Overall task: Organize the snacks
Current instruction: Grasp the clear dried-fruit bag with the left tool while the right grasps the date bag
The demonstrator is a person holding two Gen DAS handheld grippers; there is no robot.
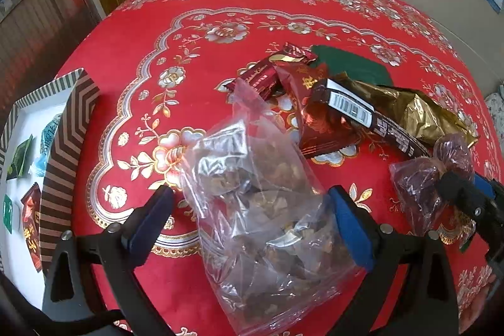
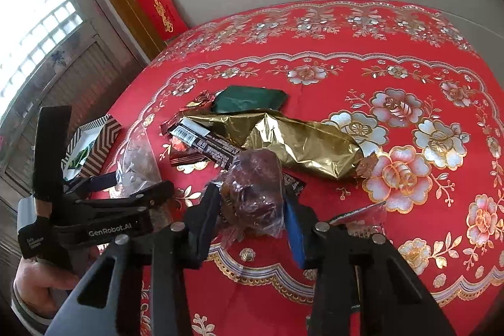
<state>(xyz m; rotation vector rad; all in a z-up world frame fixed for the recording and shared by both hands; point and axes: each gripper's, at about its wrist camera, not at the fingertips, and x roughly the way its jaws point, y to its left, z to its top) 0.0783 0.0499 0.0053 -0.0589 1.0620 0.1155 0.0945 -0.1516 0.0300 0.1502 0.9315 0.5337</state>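
Snacks lie heaped near the middle of a round table (image 2: 409,30) under a red flowered cloth: a crumpled gold foil bag (image 2: 302,144), a green packet (image 2: 249,98) behind it, a dark bar wrapper (image 1: 362,112) with a barcode, and a few dark red packets (image 1: 315,118). A clear bag of brown pieces (image 1: 267,210) lies nearer the left edge, slack and open at its top.

The left gripper (image 1: 255,216) hangs over that clear bag with its jaws spread wide; the bag sits between the blue pads (image 1: 352,229), and neither pad presses on it.

The right gripper (image 2: 252,210) is clenched on a small clear bag of dark red fruit (image 2: 252,188) (dates, by the look of them), its pads squeezing the bundle from both sides, just in front of the bar wrapper.

A striped box (image 1: 66,147) stands at the table's left edge, with a green packet, a blue one and a red one inside. A hand (image 2: 44,288) grips the left gripper's handle.
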